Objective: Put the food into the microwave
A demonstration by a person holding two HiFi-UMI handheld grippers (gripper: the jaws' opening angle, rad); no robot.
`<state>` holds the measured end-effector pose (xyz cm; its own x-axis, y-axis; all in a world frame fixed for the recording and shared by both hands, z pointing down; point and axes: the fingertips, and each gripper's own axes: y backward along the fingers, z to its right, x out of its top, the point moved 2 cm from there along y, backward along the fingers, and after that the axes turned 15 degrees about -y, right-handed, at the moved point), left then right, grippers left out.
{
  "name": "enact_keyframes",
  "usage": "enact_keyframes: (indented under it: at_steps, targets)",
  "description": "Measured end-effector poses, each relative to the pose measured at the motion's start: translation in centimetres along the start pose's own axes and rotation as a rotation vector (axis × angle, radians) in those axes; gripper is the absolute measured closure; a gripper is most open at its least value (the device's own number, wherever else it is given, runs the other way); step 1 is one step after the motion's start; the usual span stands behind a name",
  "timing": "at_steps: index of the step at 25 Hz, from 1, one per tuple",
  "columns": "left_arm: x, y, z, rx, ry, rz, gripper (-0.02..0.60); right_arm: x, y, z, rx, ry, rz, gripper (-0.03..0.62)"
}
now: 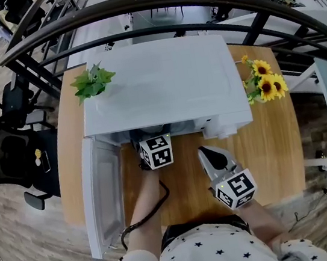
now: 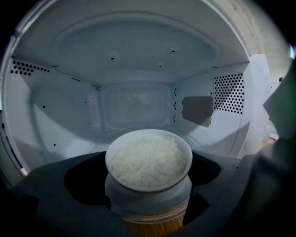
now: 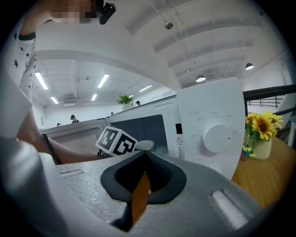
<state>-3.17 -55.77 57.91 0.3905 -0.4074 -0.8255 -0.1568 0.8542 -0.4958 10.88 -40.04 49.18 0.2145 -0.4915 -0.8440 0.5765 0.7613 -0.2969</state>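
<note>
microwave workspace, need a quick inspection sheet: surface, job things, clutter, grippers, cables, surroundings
surface: wooden table, bare in front of the microwave
job's things: white microwave, door swung open to the left; bowl of rice held at the cavity's mouth, not yet set down
clutter: potted plant on the microwave's top; sunflowers on the table to its right
grippers: left hand-held gripper shut on the bowl; right hand-held gripper shut, empty, over the table
cables: black cable trailing beside the left arm
surroundings: railing beyond the table, office chairs on the left
</note>
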Motion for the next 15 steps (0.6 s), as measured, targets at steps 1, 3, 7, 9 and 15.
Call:
enact_keyframes:
  at_steps: [1,3,7,9,15]
  targets:
    - [0.0,0.2,0.0,-0.004,0.009,0.001,0.092,0.0,0.2,-0.1,-0.003,0.001,0.003,0.588]
    - [0.1,0.7,-0.1,-0.001,0.019,0.008,0.092,-0.2,0.7,-0.3,-0.009,-0.001,0.010,0.588]
    - [0.2,2.4,-0.4,0.013,0.036,0.028,0.092,-0.6,1.9,-1.1,-0.019,-0.004,0.020,0.588]
    - [0.3,3.5,-0.4,0.012,0.043,0.041,0.092,-0.8,2.5,-1.7,-0.021,-0.001,0.028,0.588]
    - [-0.1,7.8,0.4,-0.009,0.048,0.065,0.094,-1.5,4.5,-3.7,-0.022,0.013,0.064,0.588]
